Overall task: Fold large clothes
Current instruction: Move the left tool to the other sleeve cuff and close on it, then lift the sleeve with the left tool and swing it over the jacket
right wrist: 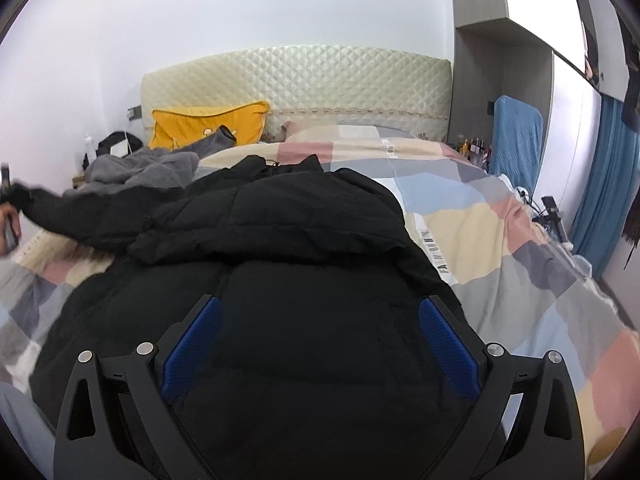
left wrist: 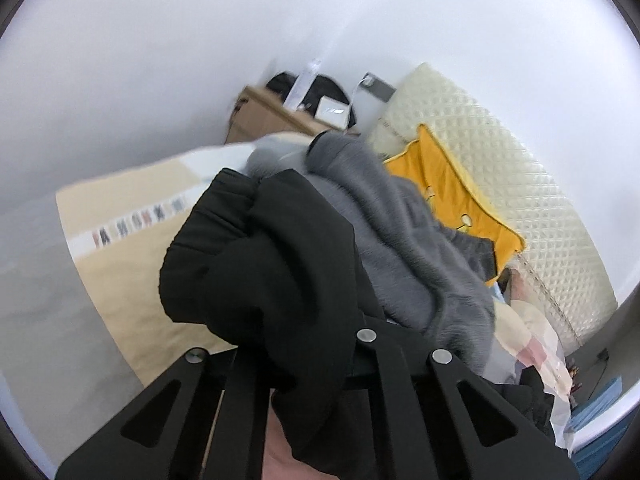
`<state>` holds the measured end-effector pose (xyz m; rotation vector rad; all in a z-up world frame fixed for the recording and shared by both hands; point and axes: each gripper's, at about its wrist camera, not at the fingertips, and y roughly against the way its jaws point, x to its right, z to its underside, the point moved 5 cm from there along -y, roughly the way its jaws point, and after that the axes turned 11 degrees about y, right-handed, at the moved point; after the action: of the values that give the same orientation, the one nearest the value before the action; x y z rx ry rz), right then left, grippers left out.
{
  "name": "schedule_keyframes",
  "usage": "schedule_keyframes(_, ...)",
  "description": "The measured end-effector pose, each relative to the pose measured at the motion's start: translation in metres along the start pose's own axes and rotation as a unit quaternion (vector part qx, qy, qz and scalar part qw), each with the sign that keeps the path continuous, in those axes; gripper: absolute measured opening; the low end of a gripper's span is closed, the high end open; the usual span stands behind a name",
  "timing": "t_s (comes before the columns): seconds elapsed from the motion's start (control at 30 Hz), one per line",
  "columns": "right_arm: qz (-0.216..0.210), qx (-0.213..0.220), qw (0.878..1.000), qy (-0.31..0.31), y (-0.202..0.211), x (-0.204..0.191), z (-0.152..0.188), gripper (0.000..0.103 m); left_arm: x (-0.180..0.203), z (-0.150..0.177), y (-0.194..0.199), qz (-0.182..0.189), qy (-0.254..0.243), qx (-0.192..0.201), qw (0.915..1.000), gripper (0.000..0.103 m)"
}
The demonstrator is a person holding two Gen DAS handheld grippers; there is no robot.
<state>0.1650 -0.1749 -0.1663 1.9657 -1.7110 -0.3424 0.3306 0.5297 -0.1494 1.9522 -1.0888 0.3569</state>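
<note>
Patchwork bedding (right wrist: 500,216) covers the bed you work over, with a quilted headboard (right wrist: 296,80) against the white wall. Against that headboard leans a yellow pillow (right wrist: 188,124), and a grey fleece (right wrist: 148,168) lies crumpled in front of the pillow, on the side away from the blue curtain (right wrist: 600,184). Your black jacket (right wrist: 280,240) sprawls from near the headboard down toward you, its hood bunched on top. One sleeve (right wrist: 52,204) stretches out sideways, away from the curtain. Your left gripper (left wrist: 316,364) is pressed together, pinching a bunch of that black fabric, which hides the fingertips. Your right gripper (right wrist: 320,344) stands spread over the jacket's lower body, blue pads (right wrist: 192,344) well apart and gripping nothing.
</note>
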Motion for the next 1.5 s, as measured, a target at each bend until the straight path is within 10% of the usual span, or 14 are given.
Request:
schedule_keyframes(0.8, -0.044, 0.055, 0.997, -0.037, 0.031, 0.054, -0.009, 0.102, 0.189, 0.047, 0.139, 0.040, -0.162, 0.049, 0.9847, 0.007)
schedule_keyframes(1.5, -0.072, 0.058, 0.995, -0.043, 0.047, 0.082, 0.005, 0.102, 0.374, 0.206, 0.209, 0.156, -0.246, -0.007, 0.9566, 0.007)
